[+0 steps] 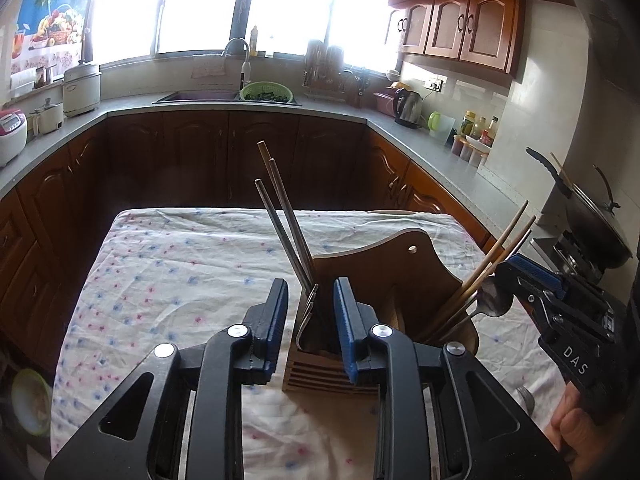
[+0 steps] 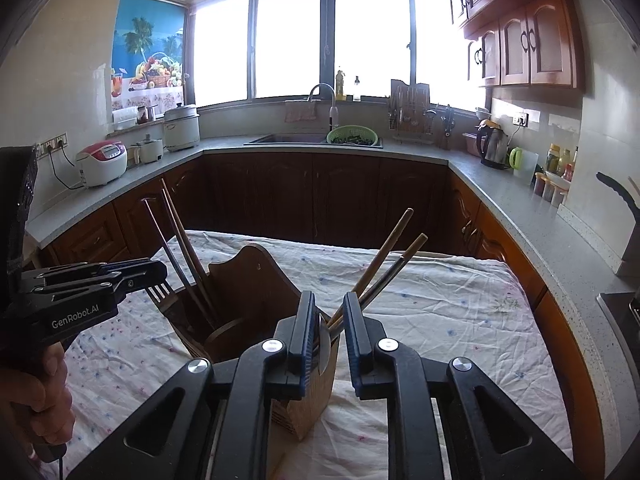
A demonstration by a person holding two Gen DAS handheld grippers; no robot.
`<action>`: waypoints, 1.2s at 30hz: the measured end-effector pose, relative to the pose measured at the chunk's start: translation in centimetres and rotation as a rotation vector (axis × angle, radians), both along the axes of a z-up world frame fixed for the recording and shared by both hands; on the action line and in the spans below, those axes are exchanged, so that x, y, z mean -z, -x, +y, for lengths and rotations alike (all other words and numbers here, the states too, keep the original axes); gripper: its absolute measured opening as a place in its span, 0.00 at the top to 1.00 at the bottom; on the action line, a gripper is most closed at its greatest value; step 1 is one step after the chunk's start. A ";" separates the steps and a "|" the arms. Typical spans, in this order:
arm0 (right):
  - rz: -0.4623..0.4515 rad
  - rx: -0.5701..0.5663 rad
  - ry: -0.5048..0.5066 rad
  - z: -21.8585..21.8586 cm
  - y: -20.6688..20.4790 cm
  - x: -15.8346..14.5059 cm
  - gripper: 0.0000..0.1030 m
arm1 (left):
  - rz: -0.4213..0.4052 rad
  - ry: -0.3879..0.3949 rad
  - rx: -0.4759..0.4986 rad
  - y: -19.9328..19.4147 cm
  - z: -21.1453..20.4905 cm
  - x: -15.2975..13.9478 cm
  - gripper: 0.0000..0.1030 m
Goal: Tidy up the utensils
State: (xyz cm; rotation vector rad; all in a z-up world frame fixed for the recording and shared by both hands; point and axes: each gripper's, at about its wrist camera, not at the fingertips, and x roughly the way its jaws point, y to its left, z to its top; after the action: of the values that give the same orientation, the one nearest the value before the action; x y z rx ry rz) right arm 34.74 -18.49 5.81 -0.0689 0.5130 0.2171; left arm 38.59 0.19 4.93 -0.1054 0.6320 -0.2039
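Note:
A wooden utensil holder (image 1: pixel 372 276) with compartments stands on the cloth-covered table; it also shows in the right wrist view (image 2: pixel 248 280). Its left compartment holds forks (image 1: pixel 310 304) and metal chopsticks (image 1: pixel 280 216). Its right compartment holds wooden chopsticks (image 1: pixel 500 248) and a metal spoon (image 1: pixel 494 298). My left gripper (image 1: pixel 311 300) is open, its jaws on either side of the forks. My right gripper (image 2: pixel 328 312) is open just above the right compartment, with the spoon bowl (image 2: pixel 325 344) between its jaws, close to the left pad.
The table wears a white flowered cloth (image 1: pixel 180 272). Kitchen counters (image 2: pixel 520 200) wrap around behind, with a sink (image 2: pixel 288 138), rice cookers (image 2: pixel 102 162), a kettle (image 2: pixel 494 146) and a wok (image 1: pixel 592 220) at the right. A green bowl (image 1: pixel 30 400) sits low left.

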 end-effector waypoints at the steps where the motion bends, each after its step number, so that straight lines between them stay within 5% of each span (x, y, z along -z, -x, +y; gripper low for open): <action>1: -0.001 0.005 -0.004 -0.1 0.1 -0.1 0.75 | -0.007 -0.004 -0.002 0.3 -0.1 -0.1 0.70; 13: -0.018 0.042 -0.039 -1.1 1.0 -0.4 0.45 | -0.025 -0.018 -0.040 2.4 0.4 -0.6 0.36; 21: -0.010 0.058 -0.081 -1.8 2.2 -0.2 0.14 | -0.022 -0.016 -0.103 4.7 2.1 -0.2 0.05; 36: -0.014 0.009 -0.247 -2.6 9.1 1.5 0.05 | -0.044 0.059 -0.145 13.7 4.0 0.4 0.03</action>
State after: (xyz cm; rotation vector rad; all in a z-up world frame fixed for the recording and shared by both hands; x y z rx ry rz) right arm 25.68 -21.08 4.34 0.1720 0.4690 0.2696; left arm 24.87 4.14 4.48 -0.2026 0.5718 -0.0844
